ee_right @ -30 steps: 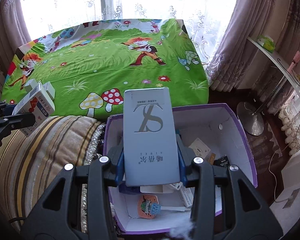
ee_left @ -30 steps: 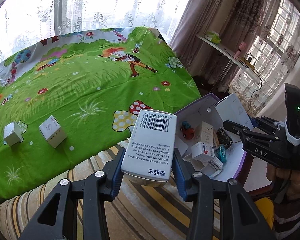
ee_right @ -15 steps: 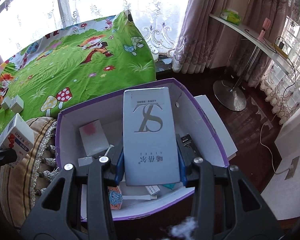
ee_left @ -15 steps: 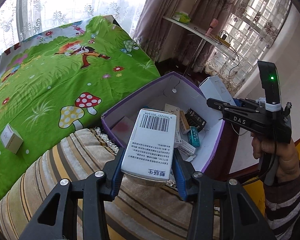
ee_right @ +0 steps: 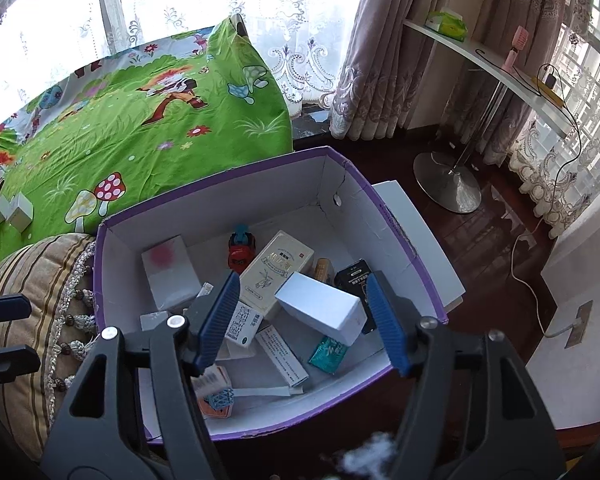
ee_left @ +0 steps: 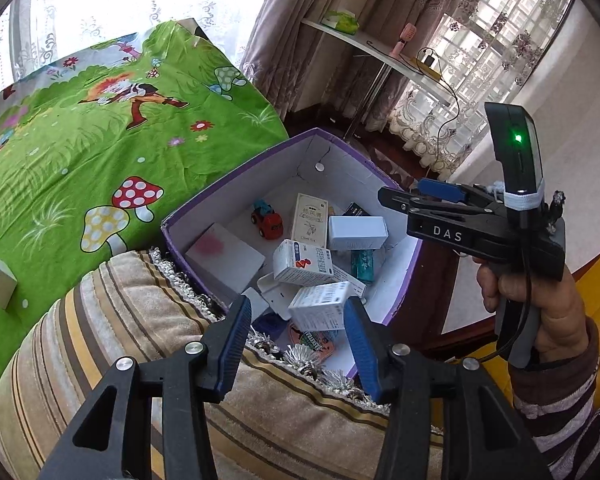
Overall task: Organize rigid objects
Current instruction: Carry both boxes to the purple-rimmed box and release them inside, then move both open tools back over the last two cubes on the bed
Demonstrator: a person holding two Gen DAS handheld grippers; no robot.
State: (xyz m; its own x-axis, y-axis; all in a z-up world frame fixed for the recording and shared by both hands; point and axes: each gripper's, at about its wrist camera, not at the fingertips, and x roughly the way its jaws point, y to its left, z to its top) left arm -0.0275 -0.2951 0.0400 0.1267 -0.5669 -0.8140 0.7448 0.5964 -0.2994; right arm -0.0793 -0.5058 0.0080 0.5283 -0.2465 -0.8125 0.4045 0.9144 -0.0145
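Both claws, left gripper [ee_left: 296,320] and right gripper [ee_right: 300,316], have just opened and hold nothing, above the purple-rimmed box [ee_right: 220,188]; free floor lies beyond its three o'clock edge.

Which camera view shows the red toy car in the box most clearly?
The left wrist view shows the red toy car best: its wheels, front and blue top part are all visible on the floor of the purple box. In the right wrist view the car looks smaller and darker, and a cream carton hides its near side.
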